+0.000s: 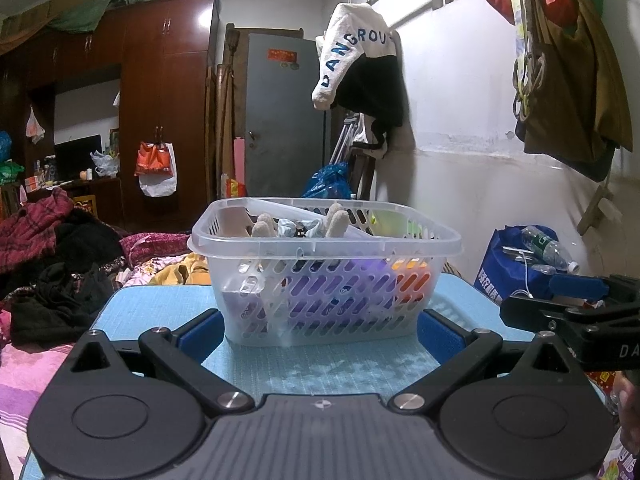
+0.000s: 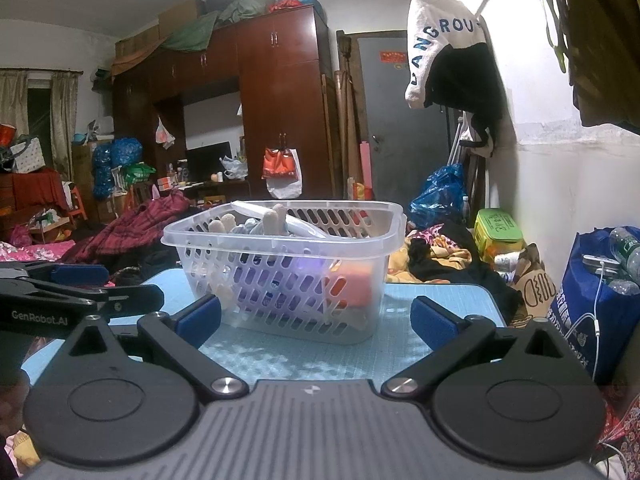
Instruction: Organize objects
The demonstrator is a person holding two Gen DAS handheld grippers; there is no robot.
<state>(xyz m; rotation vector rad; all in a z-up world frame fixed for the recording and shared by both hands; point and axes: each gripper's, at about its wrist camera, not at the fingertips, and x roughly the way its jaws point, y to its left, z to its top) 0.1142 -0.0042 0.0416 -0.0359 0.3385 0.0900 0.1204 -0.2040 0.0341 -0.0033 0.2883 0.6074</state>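
A clear slotted plastic basket (image 1: pixel 324 245) stands on a light blue tabletop (image 1: pixel 160 304). Inside it are beige fabric items (image 1: pixel 264 226), a pale blue cloth, something purple (image 1: pixel 340 280) and something orange (image 1: pixel 416 276). My left gripper (image 1: pixel 320 336) is open, its blue pads on either side of the basket's near wall. My right gripper (image 1: pixel 560 300) shows at the right edge. In the right wrist view the same basket (image 2: pixel 280 242) sits just beyond my open right gripper (image 2: pixel 316 318), which holds nothing. The left gripper (image 2: pixel 80 292) reaches in from the left.
Piled clothes and bedding (image 1: pixel 60 264) lie left of the tabletop. A blue bag with plastic bottles (image 2: pixel 592 292) stands at the right by the white wall. A green box (image 2: pixel 498 228) and more clothes lie behind the tabletop. Garments hang on the wall above.
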